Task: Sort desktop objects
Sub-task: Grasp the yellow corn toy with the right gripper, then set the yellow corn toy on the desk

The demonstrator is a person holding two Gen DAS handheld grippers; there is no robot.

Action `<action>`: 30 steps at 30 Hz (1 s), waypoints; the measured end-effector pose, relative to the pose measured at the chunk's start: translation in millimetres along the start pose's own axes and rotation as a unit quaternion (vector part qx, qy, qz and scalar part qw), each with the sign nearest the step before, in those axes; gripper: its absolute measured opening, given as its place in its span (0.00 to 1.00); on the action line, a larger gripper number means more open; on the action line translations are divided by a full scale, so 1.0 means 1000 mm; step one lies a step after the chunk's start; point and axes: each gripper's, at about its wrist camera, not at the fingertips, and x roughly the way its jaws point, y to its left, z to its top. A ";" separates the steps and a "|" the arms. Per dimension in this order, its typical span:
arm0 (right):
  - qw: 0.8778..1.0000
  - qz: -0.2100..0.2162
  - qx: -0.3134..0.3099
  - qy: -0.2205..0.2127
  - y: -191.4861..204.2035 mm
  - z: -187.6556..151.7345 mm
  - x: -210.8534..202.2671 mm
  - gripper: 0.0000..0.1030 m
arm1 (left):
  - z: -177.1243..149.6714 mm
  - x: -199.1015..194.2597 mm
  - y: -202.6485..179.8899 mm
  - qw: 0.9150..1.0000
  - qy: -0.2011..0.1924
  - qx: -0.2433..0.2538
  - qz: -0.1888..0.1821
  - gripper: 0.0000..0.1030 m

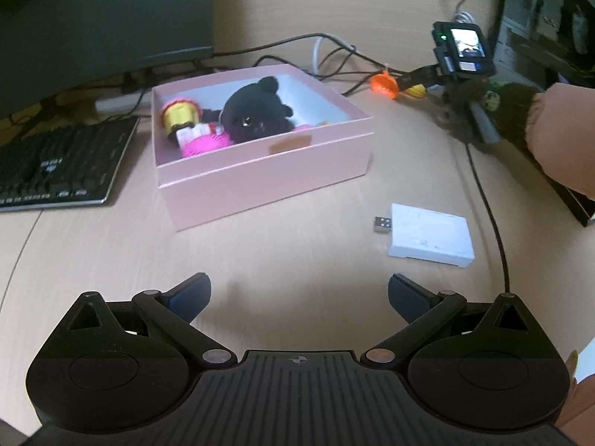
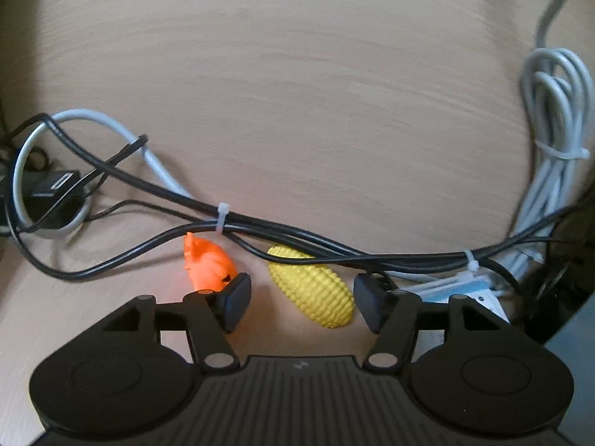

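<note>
A pink box (image 1: 260,171) on the wooden desk holds a black plush toy (image 1: 256,111), a yellow-and-red toy (image 1: 180,115) and a pink toy (image 1: 206,145). My left gripper (image 1: 299,290) is open and empty, low over the desk in front of the box. My right gripper (image 2: 301,303) is open around a yellow toy corn (image 2: 316,290), which lies on the desk between the fingers. An orange toy (image 2: 208,264) lies just left of the left fingertip. In the left wrist view the right gripper (image 1: 416,81) reaches behind the box, beside the orange toy (image 1: 383,85).
A white flat box (image 1: 431,236) and a small USB dongle (image 1: 383,224) lie right of the pink box. A black keyboard (image 1: 55,163) is at left, a monitor (image 1: 104,18) behind it. Bundled black cables (image 2: 260,230) and white cables (image 2: 554,122) run just beyond the corn.
</note>
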 end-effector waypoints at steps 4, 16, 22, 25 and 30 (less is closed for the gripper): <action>1.000 0.013 -0.011 0.015 0.005 -0.005 -0.007 0.29 | 0.001 0.005 -0.004 1.000 0.002 0.000 -0.008 1.00; 0.986 0.157 0.055 -0.017 0.011 -0.085 -0.175 0.29 | 0.014 0.030 -0.059 0.996 -0.008 0.059 -0.061 1.00; 0.979 0.200 0.038 0.002 0.025 -0.134 -0.237 0.30 | 0.018 0.041 -0.085 0.994 -0.001 0.089 -0.058 1.00; 0.982 0.182 0.050 -0.012 0.023 -0.148 -0.249 0.52 | 0.019 0.044 -0.097 0.992 -0.004 0.113 -0.046 1.00; 0.982 0.167 0.083 -0.010 0.009 -0.161 -0.263 0.73 | 0.023 0.057 -0.104 0.994 0.014 0.108 -0.031 1.00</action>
